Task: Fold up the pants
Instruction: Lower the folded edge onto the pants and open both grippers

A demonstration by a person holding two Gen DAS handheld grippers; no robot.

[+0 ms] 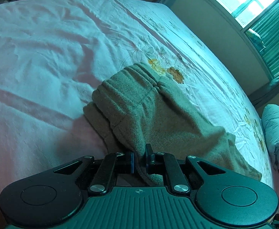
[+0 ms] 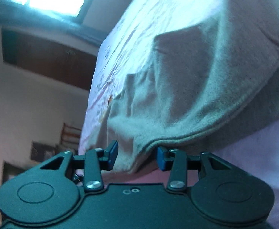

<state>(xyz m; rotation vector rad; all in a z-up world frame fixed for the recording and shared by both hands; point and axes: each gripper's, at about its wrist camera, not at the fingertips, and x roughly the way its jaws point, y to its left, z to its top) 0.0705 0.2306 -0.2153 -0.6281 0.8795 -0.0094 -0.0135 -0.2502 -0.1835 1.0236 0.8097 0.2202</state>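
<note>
The left gripper (image 1: 139, 159) is clenched on a fold of the grey-brown pants (image 1: 139, 105), which lie on the bed sheet (image 1: 34, 57) stretching toward one o'clock. The right gripper (image 2: 137, 155) is released, jaws straddling the hem without pinching it. The fold will likely go best if the right closes on that hem and both lift level together; no containers are in view.

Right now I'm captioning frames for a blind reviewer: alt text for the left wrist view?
The left claw is shut on grey-brown fleece pants lying on a bed with a pale floral sheet. A window is at upper right.
</note>
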